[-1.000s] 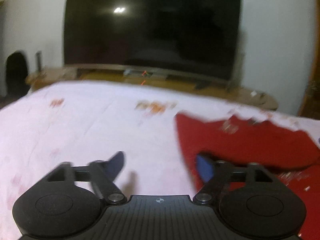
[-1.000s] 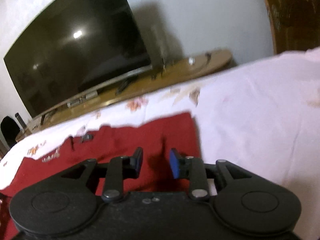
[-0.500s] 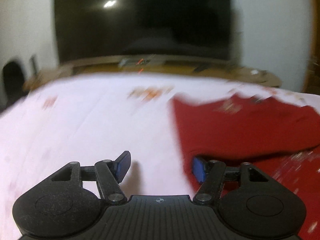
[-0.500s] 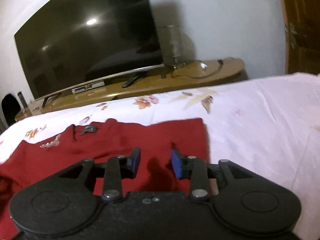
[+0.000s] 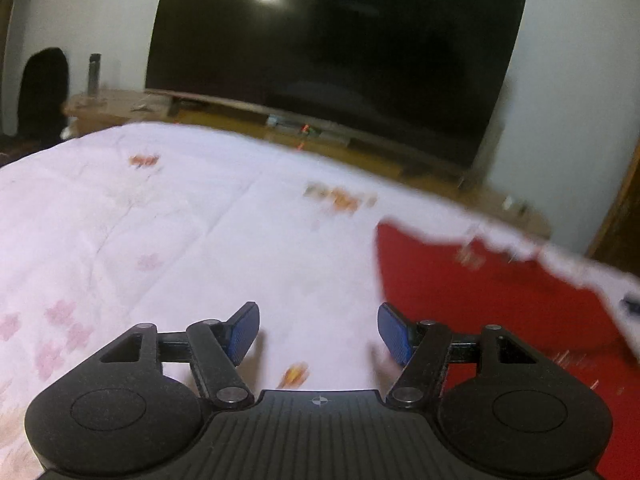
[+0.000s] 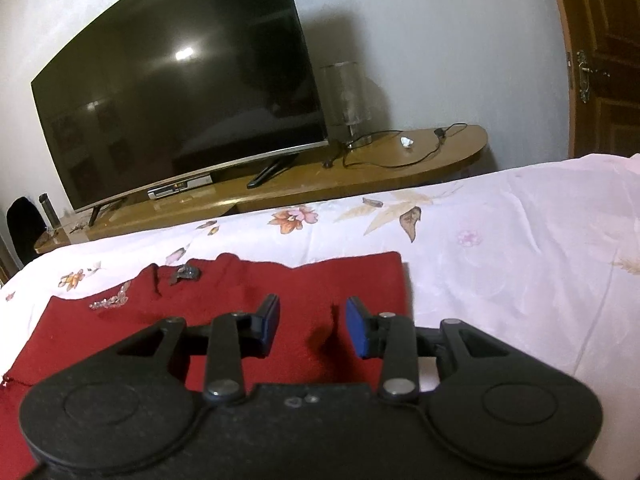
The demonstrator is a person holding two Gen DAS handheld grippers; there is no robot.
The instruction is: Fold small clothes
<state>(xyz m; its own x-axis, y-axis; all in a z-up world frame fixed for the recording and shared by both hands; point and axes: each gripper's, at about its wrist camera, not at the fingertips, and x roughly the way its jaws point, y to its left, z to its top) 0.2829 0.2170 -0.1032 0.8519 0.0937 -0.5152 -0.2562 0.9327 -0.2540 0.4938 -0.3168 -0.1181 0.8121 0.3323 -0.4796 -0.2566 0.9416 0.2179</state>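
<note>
While both hand-held grippers (image 5: 319, 330) (image 6: 313, 326) gape empty, the right's jaws just widening, the red garment (image 6: 248, 300) lies amid bare bedsheet (image 6: 520, 264).

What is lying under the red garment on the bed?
The red garment lies flat on a white floral bedsheet, which shows all around its edges. Whatever sits beneath the cloth's middle is covered. Small silvery decorations sit on top.
</note>
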